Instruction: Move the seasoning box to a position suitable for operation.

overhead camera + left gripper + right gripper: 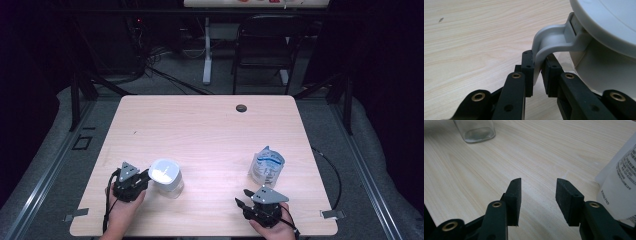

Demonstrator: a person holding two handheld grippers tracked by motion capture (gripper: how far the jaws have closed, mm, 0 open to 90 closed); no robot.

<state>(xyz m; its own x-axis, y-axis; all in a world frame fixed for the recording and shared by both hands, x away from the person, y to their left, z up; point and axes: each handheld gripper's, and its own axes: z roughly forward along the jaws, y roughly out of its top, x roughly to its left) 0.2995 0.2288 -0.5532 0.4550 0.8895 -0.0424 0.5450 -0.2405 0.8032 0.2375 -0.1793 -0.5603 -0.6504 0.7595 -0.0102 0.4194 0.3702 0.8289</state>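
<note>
left gripper (537,72) pinches the grey lid latch (554,42) of the clear jar (167,176) (white lid), near-left on the table (200,130). right gripper (538,195) jaws approx half open w/ nothing between, just beside the white pouch (266,167) at near-right.

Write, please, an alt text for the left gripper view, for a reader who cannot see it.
The left tongs, two black jaws rising from the bottom, close on the grey latch tab of a container's white lid. The clear container body is at the right, on a light wooden table.
</note>
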